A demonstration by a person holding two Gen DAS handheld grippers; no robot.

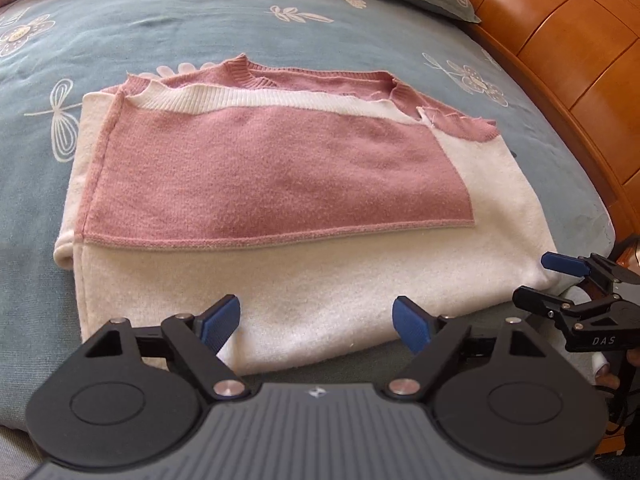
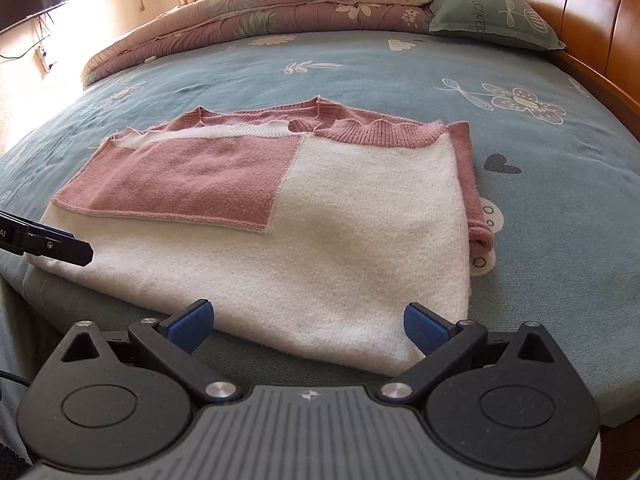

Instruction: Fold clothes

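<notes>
The sweater [image 1: 280,208] is lain folded on the bed [image 1: 200,28]; both grippers, left [image 1: 316,322] and right [image 2: 308,322], are held open and empty. If only its top layer is pinched, the fold could be pulled apart.

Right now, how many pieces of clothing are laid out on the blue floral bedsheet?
1: a pink and cream knitted sweater, partly folded, near the bed's front edge before both open grippers. Nothing else shows, though the folded quilt could hide more.

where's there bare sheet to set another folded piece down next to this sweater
Widest free patch: the blue sheet between the sweater collar and the rolled quilt and pillow. Another runs between the sweater and the wooden headboard. The near edge is crowded: the left gripper and right gripper hang open there.
</notes>
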